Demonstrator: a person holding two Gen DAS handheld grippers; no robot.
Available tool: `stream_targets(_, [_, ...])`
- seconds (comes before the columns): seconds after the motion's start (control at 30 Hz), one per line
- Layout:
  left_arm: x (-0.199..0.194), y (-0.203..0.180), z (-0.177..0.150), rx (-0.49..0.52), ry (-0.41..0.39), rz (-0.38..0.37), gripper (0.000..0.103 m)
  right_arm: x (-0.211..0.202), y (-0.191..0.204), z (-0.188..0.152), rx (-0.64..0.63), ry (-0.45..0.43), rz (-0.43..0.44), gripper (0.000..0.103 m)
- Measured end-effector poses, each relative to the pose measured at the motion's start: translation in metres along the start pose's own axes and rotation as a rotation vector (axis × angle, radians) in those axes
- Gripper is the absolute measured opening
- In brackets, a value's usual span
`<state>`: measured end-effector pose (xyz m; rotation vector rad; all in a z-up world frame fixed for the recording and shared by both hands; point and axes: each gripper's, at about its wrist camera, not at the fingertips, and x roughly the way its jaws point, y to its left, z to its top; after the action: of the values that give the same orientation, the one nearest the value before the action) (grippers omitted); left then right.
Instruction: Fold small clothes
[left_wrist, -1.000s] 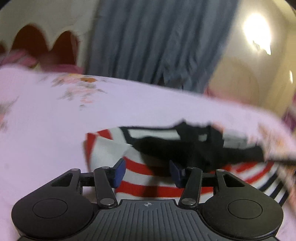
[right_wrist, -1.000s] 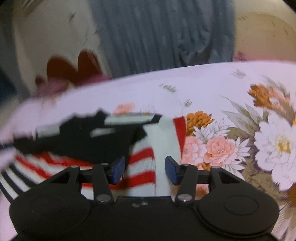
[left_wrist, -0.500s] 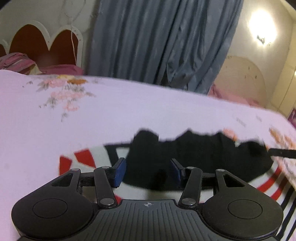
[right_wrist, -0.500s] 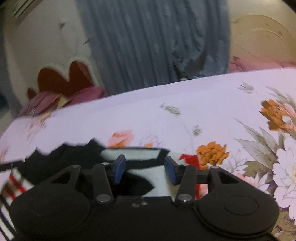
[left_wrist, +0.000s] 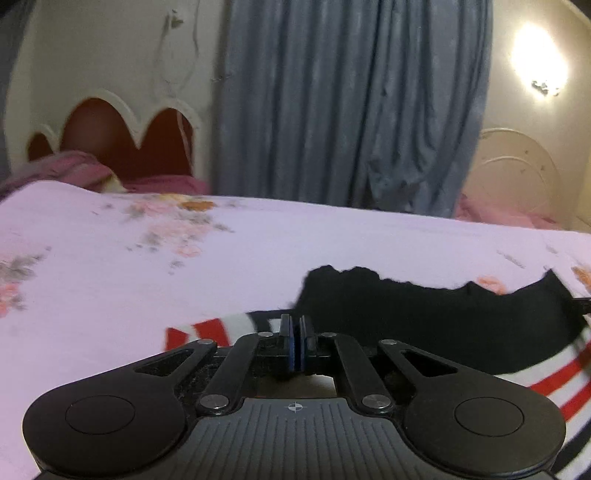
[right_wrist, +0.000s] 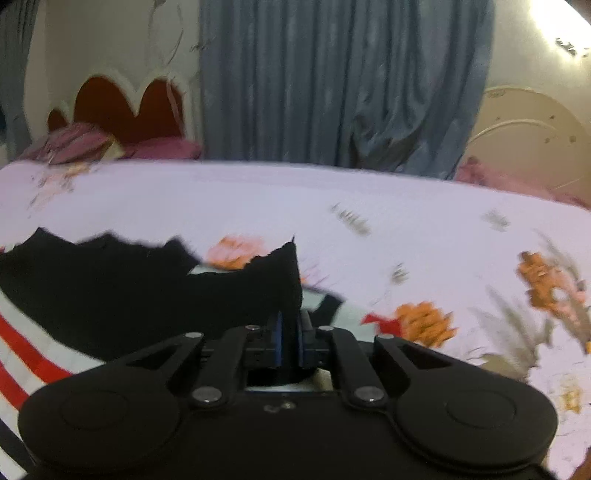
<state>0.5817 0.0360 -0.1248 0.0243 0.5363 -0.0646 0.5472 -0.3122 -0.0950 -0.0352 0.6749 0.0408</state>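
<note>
The fold looks barely begun: the black fabric panel of the small red-and-white striped garment (left_wrist: 436, 325) lies rumpled on the lilac floral bed sheet (left_wrist: 110, 280). The left tongs (left_wrist: 296, 343) are fully closed at its edge; whether cloth is caught is unclear. The right tongs (right_wrist: 290, 341) are closing, pinching a black corner (right_wrist: 284, 273). Both views are blurred, and the garment's near side is hidden.

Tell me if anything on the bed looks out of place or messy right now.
The black cloth lies bunched with a ragged top edge across the striped garment, one corner sticking up at the right gripper, whose jaws are closing on it. Nothing looks spilled or damaged on the bedsheet.
</note>
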Motion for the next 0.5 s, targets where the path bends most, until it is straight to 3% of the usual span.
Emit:
stream_targets(0.03, [0.010,0.001,-0.002,0.003,0.038,0.054,0.000,0.003,0.000,0.000,-0.004,0.007,-0.013,0.007])
stream_targets(0.1, [0.035,0.015,-0.007,-0.091,0.149,0.046,0.000,0.023,-0.001,-0.005,0.007,0.074,-0.037,0.007])
stream_targets(0.13, [0.036,0.020,-0.006,-0.121,0.145,0.042,0.000,0.026,-0.002,-0.008,0.018,0.072,-0.039,0.008])
stream_targets(0.27, [0.033,0.015,-0.004,-0.072,0.146,0.040,0.000,0.024,0.001,-0.004,0.031,0.074,-0.062,0.013])
stream_targets(0.33, [0.028,0.020,0.000,-0.100,0.138,0.001,0.003,0.019,0.002,-0.004,0.037,0.060,-0.080,0.027])
stream_targets(0.37, [0.024,0.023,0.002,-0.124,0.122,-0.020,0.010,0.014,0.000,-0.003,0.048,0.045,-0.088,0.046])
stream_targets(0.4, [0.019,0.027,0.004,-0.142,0.092,-0.049,0.038,0.010,-0.002,-0.004,0.058,0.024,-0.083,0.053])
stream_targets(0.43, [0.016,0.028,0.003,-0.143,0.072,-0.049,0.075,0.007,-0.004,-0.004,0.071,0.005,-0.068,0.052])
stream_targets(0.47, [0.014,0.028,0.005,-0.136,0.045,-0.051,0.084,0.005,-0.006,-0.004,0.084,0.004,-0.047,0.049])
stream_targets(0.5, [0.014,0.025,0.008,-0.127,0.029,-0.068,0.085,0.006,-0.006,-0.004,0.090,0.011,-0.036,0.049])
